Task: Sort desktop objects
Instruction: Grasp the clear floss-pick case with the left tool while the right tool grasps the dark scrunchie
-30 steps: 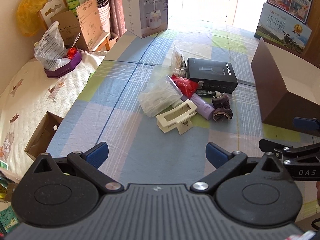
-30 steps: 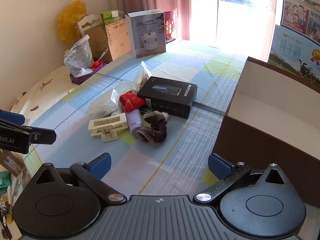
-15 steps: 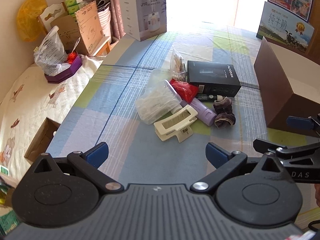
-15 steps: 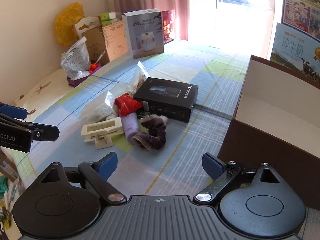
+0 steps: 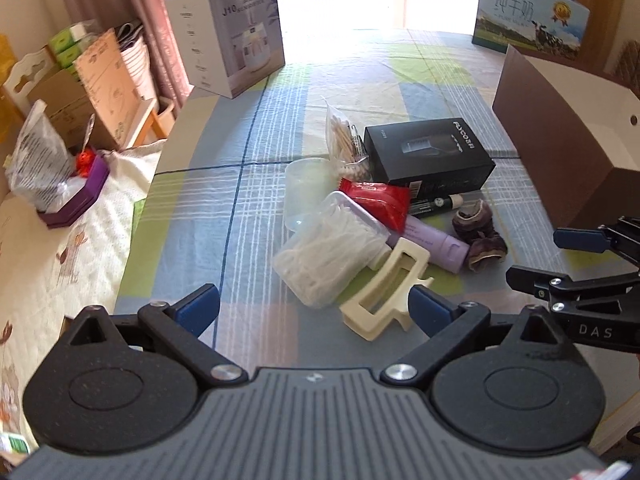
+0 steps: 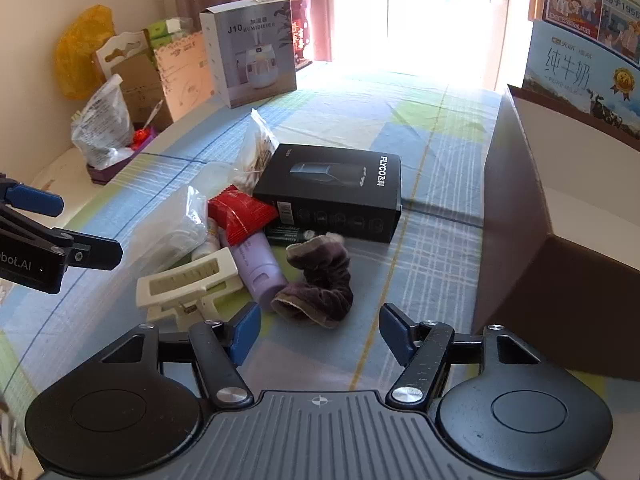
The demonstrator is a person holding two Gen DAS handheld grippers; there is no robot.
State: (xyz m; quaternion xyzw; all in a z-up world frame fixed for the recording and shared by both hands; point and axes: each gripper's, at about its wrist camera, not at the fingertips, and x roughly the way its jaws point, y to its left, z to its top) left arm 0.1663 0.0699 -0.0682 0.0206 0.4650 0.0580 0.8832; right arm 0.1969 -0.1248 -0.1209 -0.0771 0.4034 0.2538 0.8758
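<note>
Left tongs (image 5: 314,308) gape wide — right tongs (image 6: 320,330) have just been narrowing, nothing gripped.

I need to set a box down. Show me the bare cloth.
Bare cloth lies left of the swab box, up to the white carton, and between the black box and the brown box. It is crowded around the hair clip and scrunchie.

Hair clip (image 5: 386,294) at 6 o'clock of pile; shaver box (image 5: 428,156) at 12; open carton (image 5: 560,152) at 3.
</note>
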